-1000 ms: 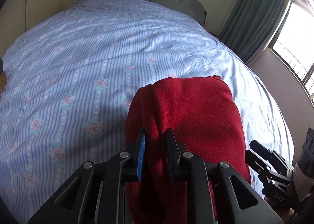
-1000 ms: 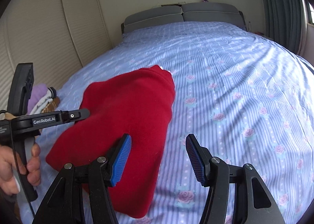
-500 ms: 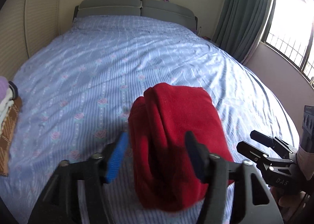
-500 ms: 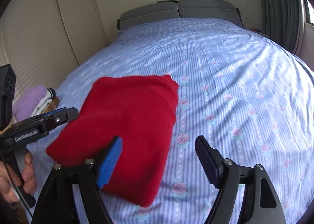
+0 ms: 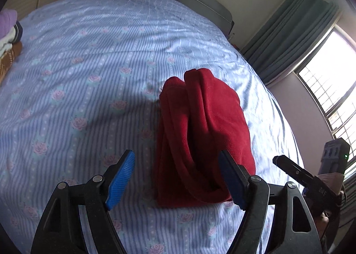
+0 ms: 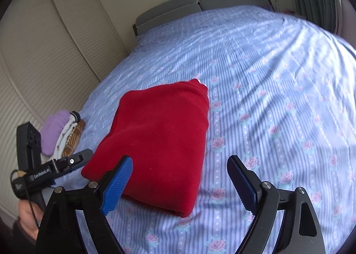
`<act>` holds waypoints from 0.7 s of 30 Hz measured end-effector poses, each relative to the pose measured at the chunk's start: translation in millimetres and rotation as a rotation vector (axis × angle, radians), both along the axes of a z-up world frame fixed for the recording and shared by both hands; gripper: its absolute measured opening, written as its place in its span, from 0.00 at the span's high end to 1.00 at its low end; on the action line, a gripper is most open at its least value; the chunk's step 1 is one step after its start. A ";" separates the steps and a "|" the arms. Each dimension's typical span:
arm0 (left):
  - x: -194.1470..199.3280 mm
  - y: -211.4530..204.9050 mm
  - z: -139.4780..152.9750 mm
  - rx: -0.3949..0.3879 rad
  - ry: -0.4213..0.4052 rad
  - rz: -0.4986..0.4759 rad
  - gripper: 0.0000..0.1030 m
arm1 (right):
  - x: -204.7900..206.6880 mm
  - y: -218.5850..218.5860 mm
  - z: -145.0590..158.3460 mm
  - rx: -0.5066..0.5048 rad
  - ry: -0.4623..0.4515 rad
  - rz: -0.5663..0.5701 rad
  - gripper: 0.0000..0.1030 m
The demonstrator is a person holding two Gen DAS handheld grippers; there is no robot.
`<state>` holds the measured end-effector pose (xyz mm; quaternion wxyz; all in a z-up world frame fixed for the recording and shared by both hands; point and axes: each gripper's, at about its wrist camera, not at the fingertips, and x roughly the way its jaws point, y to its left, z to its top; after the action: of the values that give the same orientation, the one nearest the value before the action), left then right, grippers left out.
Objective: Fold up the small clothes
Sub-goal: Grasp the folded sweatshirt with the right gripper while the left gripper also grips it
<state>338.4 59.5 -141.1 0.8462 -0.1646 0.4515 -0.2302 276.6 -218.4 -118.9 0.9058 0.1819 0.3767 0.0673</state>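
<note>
One red garment [image 6: 155,140], fleece-like, lies folded into a thick rectangular bundle on the bed [image 6: 278,89], near the foot end and toward the left side as the right wrist view has it. Top face flat and smooth in that view; a small white bit peeks out at its far corner. In the left wrist view the same bundle [image 5: 207,124] shows its stacked layered edges on the left side, several folds visible, lying loose, nothing pinning it.

Left gripper [image 5: 178,180]: jaws opening, standing wide, blue pads either side of the near end of the bundle. The right-hand pad overlaps the cloth in the picture, but whether it touches I cannot tell; the left-hand pad is clear of the fabric, over bare sheet. No grip on anything.

Right gripper [image 6: 180,187]: jaws opening too, wide apart, nothing held. Its left pad sits in front of the bundle's near edge, its right pad over bare sheet; the garment's near right corner falls between them in the picture.

Each gripper shows in the other's view: the left one at far left with a hand [image 6: 26,216] on its handle, the right one at far right.

Sheet is light blue, striped, with pink roses, wrinkled. Small pile of clothes [image 6: 61,133], purple, white and brown, at the bed's left edge by the louvred closet doors [image 6: 44,53]. Grey headboard [image 6: 200,7] at the far end, green curtains [image 5: 289,31] and bright window [image 5: 329,89] on the right.
</note>
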 end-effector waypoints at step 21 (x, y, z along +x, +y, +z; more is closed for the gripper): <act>29.7 3.5 -70.2 -0.353 0.228 -0.053 0.23 | 76.2 -14.0 -77.1 0.389 0.232 0.090 0.09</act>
<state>368.0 63.0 -211.4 0.7412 -0.3234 0.5014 -0.3077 352.8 -232.4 -196.0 0.8005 0.3426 0.4658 0.1575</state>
